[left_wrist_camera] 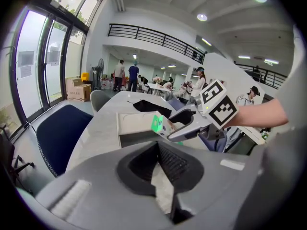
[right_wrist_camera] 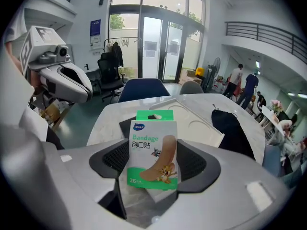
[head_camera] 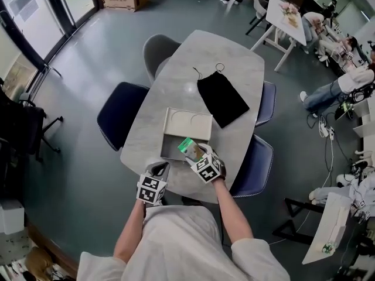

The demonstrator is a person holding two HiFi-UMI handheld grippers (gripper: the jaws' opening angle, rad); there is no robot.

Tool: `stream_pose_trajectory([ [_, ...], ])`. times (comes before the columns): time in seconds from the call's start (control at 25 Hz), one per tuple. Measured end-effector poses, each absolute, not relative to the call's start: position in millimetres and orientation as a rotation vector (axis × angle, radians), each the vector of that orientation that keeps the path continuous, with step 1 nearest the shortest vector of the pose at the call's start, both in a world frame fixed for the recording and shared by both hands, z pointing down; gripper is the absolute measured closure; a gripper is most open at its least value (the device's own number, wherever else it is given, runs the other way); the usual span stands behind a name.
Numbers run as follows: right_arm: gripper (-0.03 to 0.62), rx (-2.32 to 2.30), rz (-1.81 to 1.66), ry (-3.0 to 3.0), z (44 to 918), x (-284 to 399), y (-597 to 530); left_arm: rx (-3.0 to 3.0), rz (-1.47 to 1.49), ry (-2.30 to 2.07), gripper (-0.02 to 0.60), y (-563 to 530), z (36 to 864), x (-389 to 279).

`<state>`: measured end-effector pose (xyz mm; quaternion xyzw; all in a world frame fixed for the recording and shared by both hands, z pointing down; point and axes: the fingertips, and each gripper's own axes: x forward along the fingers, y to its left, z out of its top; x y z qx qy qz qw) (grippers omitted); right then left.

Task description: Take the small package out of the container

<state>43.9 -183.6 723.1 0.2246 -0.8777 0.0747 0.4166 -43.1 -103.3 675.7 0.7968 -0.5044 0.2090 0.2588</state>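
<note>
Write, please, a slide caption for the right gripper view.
Right gripper shut on a green bandage box; white tray and black pouch on the table behind.

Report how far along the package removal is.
Done: the right gripper is shut on the small package and holds it above the rim of the container. In hand: carrying it clear, since it hangs close over the near edge. Left: probably setting it down on the table. The left gripper is shut and empty.
</note>
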Motion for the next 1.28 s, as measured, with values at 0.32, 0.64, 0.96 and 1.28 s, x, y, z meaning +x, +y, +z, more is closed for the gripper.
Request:
stream_pose_trajectory([
  [0.32,0.283,0.693,0.286,-2.232,714,59,-174,2.186,0.569,-1.306,0.528,-108,682,-22],
  [0.64,0.283,0.835,0.394,-2.247,712,79,-158,2.200,0.545,-1.262,0.528,-117,687,-1],
  [0.96,0.283,0.920,0.472,-2.274,708,85,-146,2.228,0.543,-1.224,0.528,-127,684,11],
  [1.28,0.283,1.012,0.608,-2.310,713,94,-141,2.251,0.538,-1.207,0.528,-136,684,16],
])
